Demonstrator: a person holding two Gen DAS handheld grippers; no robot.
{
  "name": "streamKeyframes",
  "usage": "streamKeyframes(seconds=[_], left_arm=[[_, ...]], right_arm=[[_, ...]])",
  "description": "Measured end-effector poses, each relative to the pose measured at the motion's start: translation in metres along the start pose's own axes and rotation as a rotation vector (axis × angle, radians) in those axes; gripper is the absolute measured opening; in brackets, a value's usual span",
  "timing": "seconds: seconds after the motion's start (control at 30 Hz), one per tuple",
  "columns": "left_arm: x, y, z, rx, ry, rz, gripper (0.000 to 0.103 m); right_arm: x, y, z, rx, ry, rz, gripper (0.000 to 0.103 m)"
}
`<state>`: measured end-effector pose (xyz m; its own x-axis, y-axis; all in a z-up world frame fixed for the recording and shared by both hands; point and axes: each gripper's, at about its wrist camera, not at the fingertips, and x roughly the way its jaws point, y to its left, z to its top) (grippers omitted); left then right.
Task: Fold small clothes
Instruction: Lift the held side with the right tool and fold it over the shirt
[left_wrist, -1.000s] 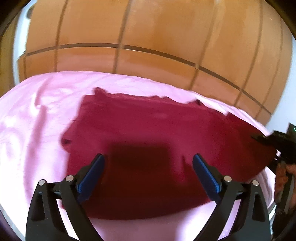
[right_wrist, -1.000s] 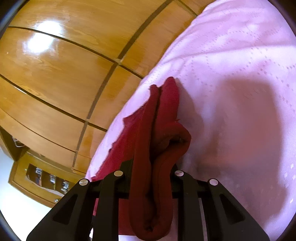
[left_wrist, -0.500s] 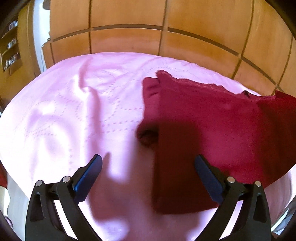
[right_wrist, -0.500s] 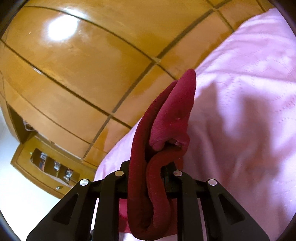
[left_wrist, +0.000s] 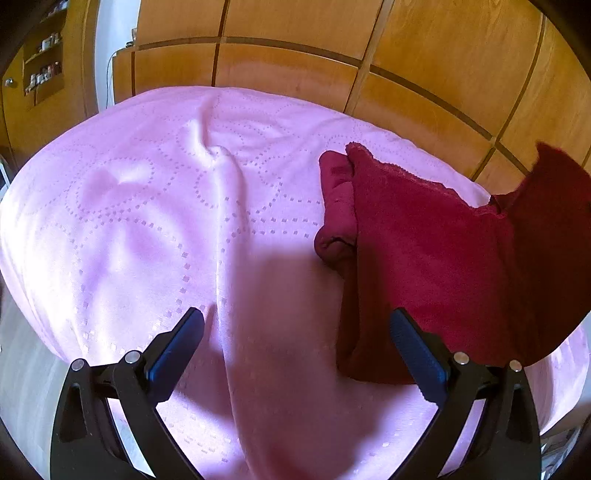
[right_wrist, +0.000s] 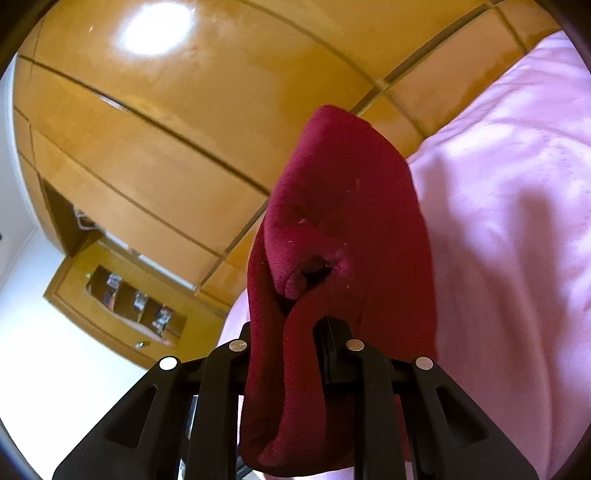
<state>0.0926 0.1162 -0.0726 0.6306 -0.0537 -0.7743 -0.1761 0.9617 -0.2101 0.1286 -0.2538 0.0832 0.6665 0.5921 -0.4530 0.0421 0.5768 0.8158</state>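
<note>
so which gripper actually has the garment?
The right gripper: jaws shut on the red garment. The left gripper is open, empty over the pink bedspread.

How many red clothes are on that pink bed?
1: a red garment lies on the bed's right side, one edge lifted by the right gripper. More could be hidden.

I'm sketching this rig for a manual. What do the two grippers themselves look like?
The left gripper has matte black angular arms with triangular cutouts, silver round rivets at the joints, and blue ribbed pads on its fingers. The right gripper shows the same black linkage, cutouts and silver rivets; its pads are hidden by cloth. No cables, markings or sleeves are visible.
</note>
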Motion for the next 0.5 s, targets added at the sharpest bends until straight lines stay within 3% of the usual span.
streamKeyframes(seconds=[0.5], left_arm=[[-0.002,0.023,-0.003,-0.078,0.014,0.027,0.100]], right_arm=[[0.096,0.031,-0.050,0.029,0.232,0.136,0.018]])
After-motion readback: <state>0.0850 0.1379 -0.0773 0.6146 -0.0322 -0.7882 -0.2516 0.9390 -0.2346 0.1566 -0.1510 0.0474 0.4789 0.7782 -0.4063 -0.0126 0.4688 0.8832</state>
